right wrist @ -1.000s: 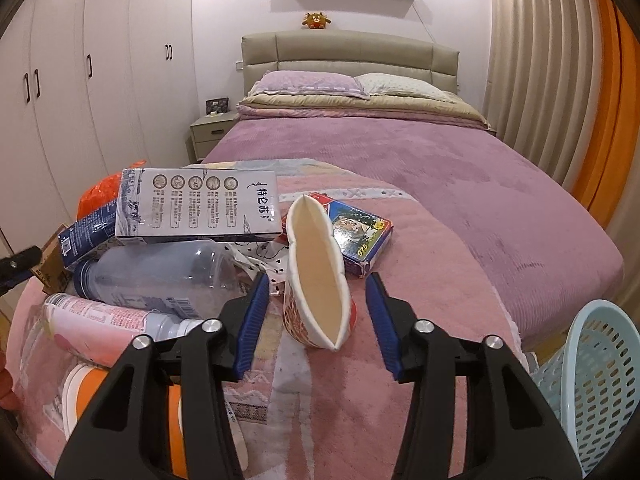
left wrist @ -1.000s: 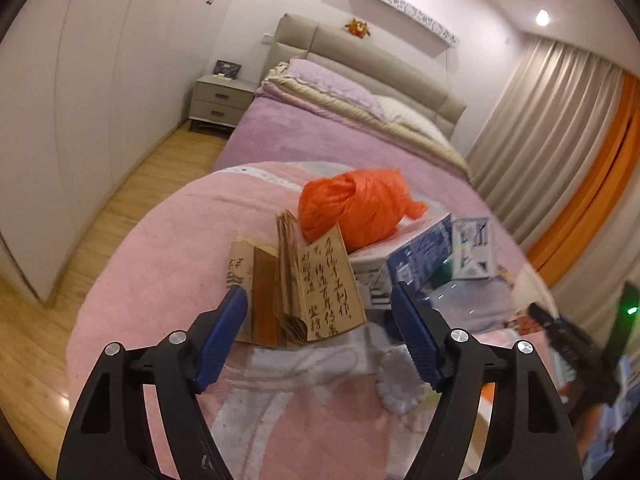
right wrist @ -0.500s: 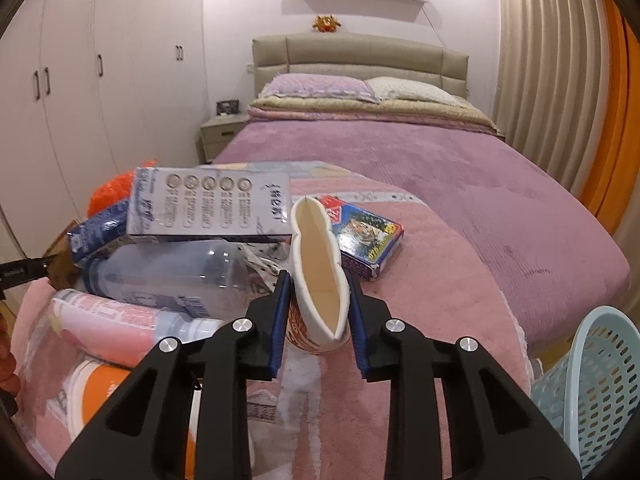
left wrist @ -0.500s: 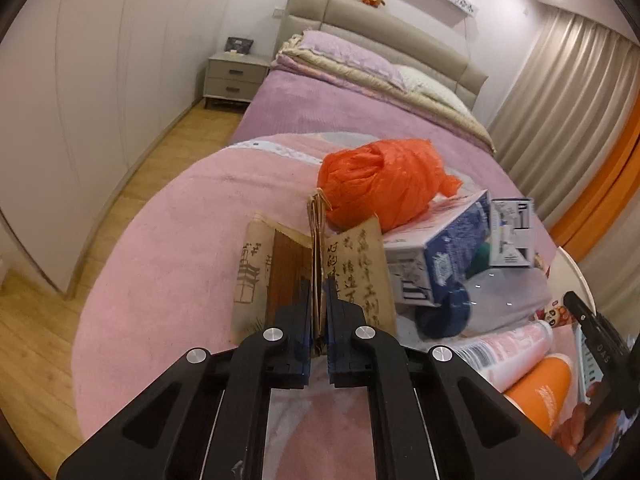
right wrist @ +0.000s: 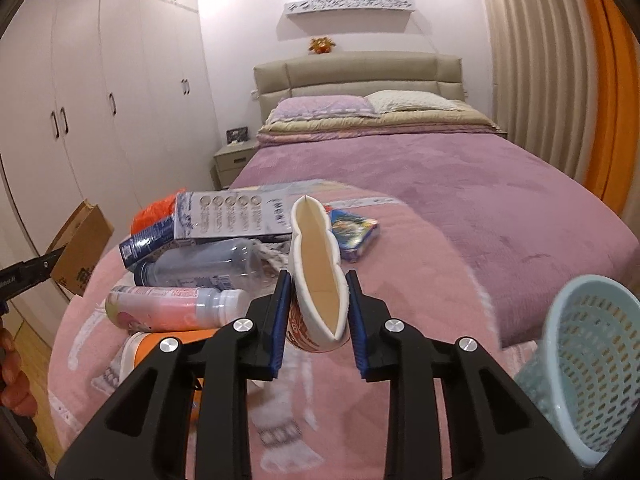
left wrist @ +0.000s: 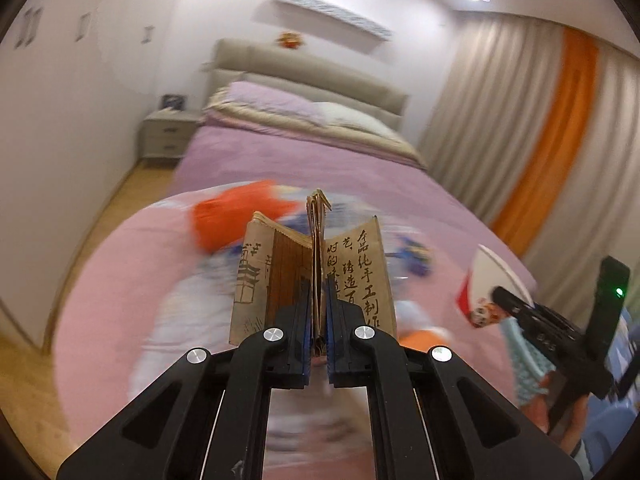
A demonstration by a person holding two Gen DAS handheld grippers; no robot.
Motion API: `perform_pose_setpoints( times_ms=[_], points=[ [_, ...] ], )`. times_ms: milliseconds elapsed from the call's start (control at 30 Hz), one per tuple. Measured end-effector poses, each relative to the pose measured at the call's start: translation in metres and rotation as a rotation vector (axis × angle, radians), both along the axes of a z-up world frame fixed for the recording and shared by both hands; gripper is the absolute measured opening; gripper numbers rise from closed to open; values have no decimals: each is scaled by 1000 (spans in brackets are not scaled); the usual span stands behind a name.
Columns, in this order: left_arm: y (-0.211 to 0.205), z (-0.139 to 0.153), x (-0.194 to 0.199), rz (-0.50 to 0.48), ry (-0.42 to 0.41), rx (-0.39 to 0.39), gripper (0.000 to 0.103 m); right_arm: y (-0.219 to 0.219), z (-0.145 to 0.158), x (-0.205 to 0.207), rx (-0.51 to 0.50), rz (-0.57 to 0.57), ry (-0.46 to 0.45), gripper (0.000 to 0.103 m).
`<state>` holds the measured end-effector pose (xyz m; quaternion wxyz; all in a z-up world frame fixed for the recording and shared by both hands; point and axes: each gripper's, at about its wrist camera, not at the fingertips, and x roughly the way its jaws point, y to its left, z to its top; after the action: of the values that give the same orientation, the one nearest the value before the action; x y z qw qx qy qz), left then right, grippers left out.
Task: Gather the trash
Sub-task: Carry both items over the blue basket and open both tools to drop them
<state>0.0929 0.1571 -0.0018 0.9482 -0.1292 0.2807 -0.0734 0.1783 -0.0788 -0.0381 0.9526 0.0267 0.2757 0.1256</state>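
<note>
On the pink bedspread (right wrist: 420,300), both grippers are lifting trash: left fingers (left wrist: 305,320) pinch a brown folded paper bag (left wrist: 280,272), right fingers (right wrist: 282,320) squeeze a flattened white paper cup (right wrist: 316,276). Next, probably carry both to the pale-blue plastic basket (right wrist: 580,364) at four o'clock

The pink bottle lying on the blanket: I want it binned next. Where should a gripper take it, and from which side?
Grip the pink bottle across its round body, coming from above. It lies on its side on the blanket, apparently clear on top, with neighbours close alongside.

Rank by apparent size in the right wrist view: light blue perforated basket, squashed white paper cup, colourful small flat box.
1. Light blue perforated basket, though nearness inflates it.
2. Squashed white paper cup, also near.
3. Colourful small flat box.
</note>
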Motion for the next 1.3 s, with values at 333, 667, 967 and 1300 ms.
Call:
perform_pose_setpoints(
  times_ms=[333, 667, 967, 1300],
  points=[
    [-173, 18, 35, -381, -36, 4, 4, -105, 25, -43, 1, -218, -65, 24],
    [-323, -13, 86, -669, 98, -14, 3, -235, -4, -52, 78, -519, 74, 24],
    [-391, -64, 113, -755, 230, 26, 4, -279, -41, -41, 103, -614, 204, 25],
    [-387, -57, 95, -732, 170, 75, 44, -290, -57, -28, 121, -636, 244, 61]
  ],
)
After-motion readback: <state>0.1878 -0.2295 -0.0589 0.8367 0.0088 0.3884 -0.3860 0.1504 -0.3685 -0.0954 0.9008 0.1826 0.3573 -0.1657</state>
